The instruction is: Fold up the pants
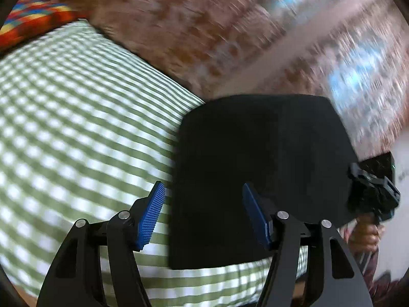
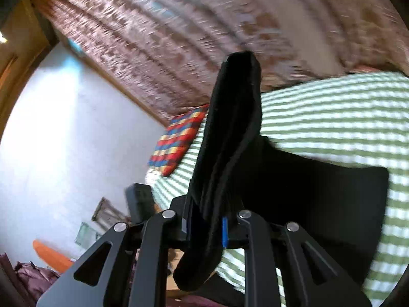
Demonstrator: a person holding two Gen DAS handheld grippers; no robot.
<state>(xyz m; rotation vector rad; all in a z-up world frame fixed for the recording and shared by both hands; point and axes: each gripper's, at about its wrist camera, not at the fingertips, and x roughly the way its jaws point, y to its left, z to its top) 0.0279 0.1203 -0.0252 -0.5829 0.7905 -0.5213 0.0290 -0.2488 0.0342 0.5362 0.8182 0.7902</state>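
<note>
Left wrist view: my left hand-held gripper [image 1: 202,212] stands spread, its blue pads [image 1: 150,217] apart with nothing pinched between them. Just past them the black pants [image 1: 260,174] lie folded into a flat block on the bed [image 1: 64,117], which wears a green-and-white checked sheet. At the right edge I see my right hand-held gripper [image 1: 373,194] at the far side of the pants, with a hand [image 1: 368,232] around its grip. A multicoloured pillow [image 1: 30,18] sits at the upper left corner of the bed, and a brownish patterned curtain [image 1: 230,25] fills the blurred background.

From the right wrist view, the right hand-held gripper [image 2: 207,225] is pressed together on a thick fold of the pants [image 2: 230,138]; that fold rises upright between the pads, while the remaining cloth spreads flat on the bed [image 2: 332,117] to the right. The pillow [image 2: 179,140] lies beyond, near a white wall [image 2: 76,128]. Something orange [image 2: 51,255] shows low at the left, too blurred for me to identify.
</note>
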